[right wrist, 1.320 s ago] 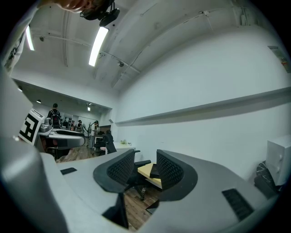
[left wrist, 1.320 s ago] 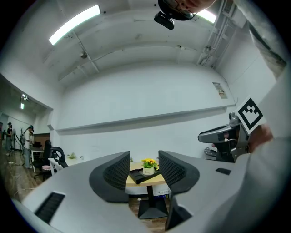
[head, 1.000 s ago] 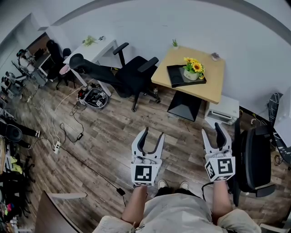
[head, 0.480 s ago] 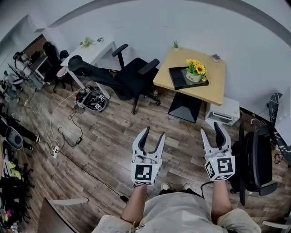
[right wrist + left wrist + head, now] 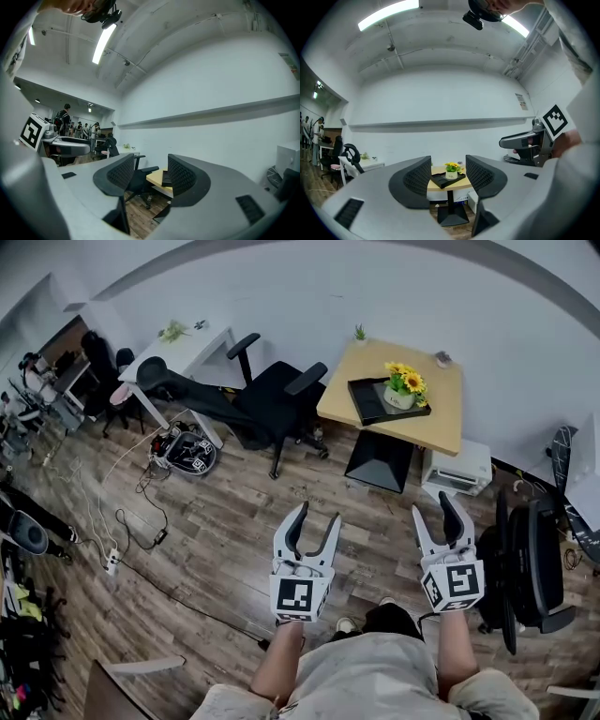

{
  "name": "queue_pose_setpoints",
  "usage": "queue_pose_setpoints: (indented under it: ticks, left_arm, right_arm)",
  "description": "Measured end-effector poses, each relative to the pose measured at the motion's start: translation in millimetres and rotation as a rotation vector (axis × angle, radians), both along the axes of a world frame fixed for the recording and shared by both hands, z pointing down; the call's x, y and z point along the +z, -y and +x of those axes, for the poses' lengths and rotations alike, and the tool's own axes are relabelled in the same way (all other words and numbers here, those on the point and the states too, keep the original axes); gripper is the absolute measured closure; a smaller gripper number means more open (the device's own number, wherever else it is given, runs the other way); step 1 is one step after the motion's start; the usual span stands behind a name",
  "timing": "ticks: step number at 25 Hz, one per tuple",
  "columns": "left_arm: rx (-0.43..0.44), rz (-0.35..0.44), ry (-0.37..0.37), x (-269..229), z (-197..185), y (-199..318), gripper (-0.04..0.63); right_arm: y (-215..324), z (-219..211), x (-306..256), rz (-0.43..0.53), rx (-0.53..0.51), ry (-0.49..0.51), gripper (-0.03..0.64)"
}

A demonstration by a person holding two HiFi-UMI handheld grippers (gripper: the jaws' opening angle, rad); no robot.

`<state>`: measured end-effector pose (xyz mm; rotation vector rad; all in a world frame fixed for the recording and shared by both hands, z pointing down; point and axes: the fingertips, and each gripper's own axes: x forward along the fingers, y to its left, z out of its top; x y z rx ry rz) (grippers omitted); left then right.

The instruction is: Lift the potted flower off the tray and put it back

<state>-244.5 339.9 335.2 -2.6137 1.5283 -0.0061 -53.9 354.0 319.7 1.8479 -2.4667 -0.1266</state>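
The person is on the way to the wooden table (image 5: 441,418), not yet at it. Over the last second the floor has slid back under the head camera. Two shoes stood side by side before; now only one shows, so a stride is in progress. The table is still well ahead.

The potted flower (image 5: 401,388) stands on the black tray (image 5: 367,401), on the half of the table nearer the wall, untouched. A small green plant (image 5: 360,331) sits at the table's far corner, a black office chair (image 5: 272,395) is parked at its left side, and a white box (image 5: 457,468) rests on the floor beside its base.

The left gripper (image 5: 317,514) and the right gripper (image 5: 434,504) are held out level, both claws wide and empty, no different from a second ago. The left gripper view frames flower (image 5: 451,167) and tray between its jaws, far off. The right gripper view catches only the table's edge (image 5: 154,177).

So the lift has not begun. In my judgement, several more steps are needed before either claw can reach the pot.
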Motion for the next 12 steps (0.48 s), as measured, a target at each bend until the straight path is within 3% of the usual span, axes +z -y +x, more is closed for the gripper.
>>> queue_pose_setpoints:
  ticks: [12]
  left_arm:
    - [0.016, -0.001, 0.007, 6, 12, 27, 0.376]
  right_arm:
    - [24, 12, 7, -0.006, 0.017, 0.013, 0.39]
